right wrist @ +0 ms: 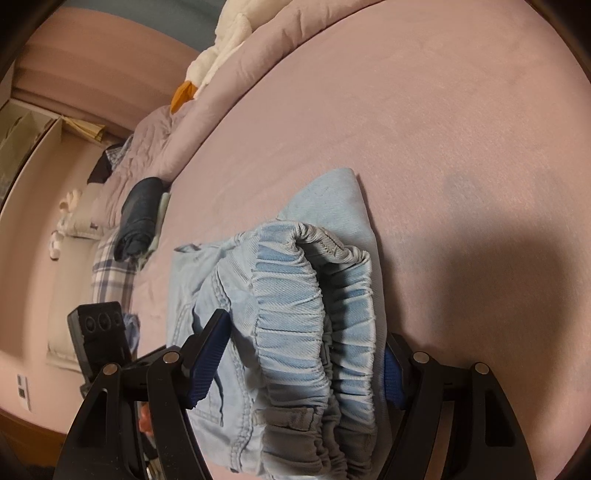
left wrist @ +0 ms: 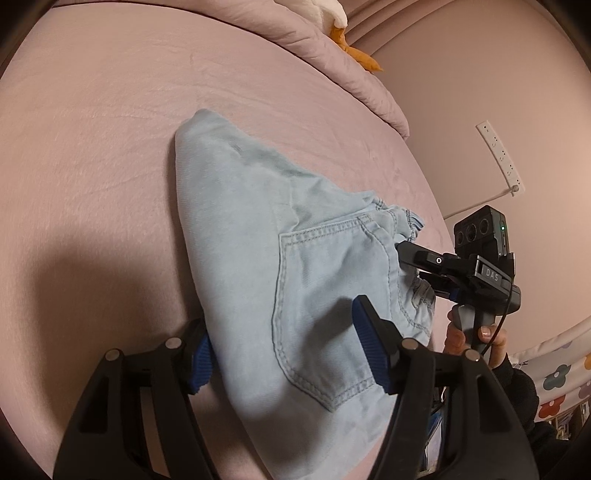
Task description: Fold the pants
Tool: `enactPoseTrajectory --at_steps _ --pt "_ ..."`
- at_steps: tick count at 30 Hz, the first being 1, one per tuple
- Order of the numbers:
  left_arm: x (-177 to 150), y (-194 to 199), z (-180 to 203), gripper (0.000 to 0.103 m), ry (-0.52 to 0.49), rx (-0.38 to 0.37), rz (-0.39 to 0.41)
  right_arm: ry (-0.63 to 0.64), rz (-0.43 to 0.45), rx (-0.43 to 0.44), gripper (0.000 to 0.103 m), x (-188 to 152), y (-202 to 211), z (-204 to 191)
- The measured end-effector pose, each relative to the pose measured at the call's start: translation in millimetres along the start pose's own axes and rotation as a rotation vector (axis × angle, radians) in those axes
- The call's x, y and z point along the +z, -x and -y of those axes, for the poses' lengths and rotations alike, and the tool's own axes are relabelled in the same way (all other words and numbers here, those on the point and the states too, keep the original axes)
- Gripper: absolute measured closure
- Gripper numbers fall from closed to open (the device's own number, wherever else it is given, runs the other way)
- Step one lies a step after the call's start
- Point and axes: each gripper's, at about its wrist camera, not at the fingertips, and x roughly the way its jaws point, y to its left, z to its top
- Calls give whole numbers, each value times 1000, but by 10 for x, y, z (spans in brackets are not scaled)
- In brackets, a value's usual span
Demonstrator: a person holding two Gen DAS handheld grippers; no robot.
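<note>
Light blue denim pants (left wrist: 266, 258) lie folded into a thick bundle on the pink bed (left wrist: 92, 129), back pocket up. My left gripper (left wrist: 284, 354) straddles the near end of the bundle, blue pads on either side, jaws wide around the cloth. In the left wrist view my right gripper (left wrist: 410, 266) grips the elastic waistband at the bundle's right edge. In the right wrist view the right gripper (right wrist: 303, 373) holds the gathered waistband (right wrist: 310, 317) of the pants between its pads, and the left gripper's camera block (right wrist: 99, 332) shows at lower left.
A pink quilt (left wrist: 332, 62) and a white-and-orange plush toy (left wrist: 351, 33) lie at the head of the bed. A dark folded garment (right wrist: 138, 218) and plaid cloth (right wrist: 110, 269) sit at the bed's far edge. A power strip (left wrist: 498, 155) hangs on the wall.
</note>
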Motion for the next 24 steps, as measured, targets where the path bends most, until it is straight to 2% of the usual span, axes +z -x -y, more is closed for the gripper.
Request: enactPoseTrajectory --at_steps 24 --pt "-10 -23 48 37 -14 14 4 0 0 -1 28 -2 -3 -2"
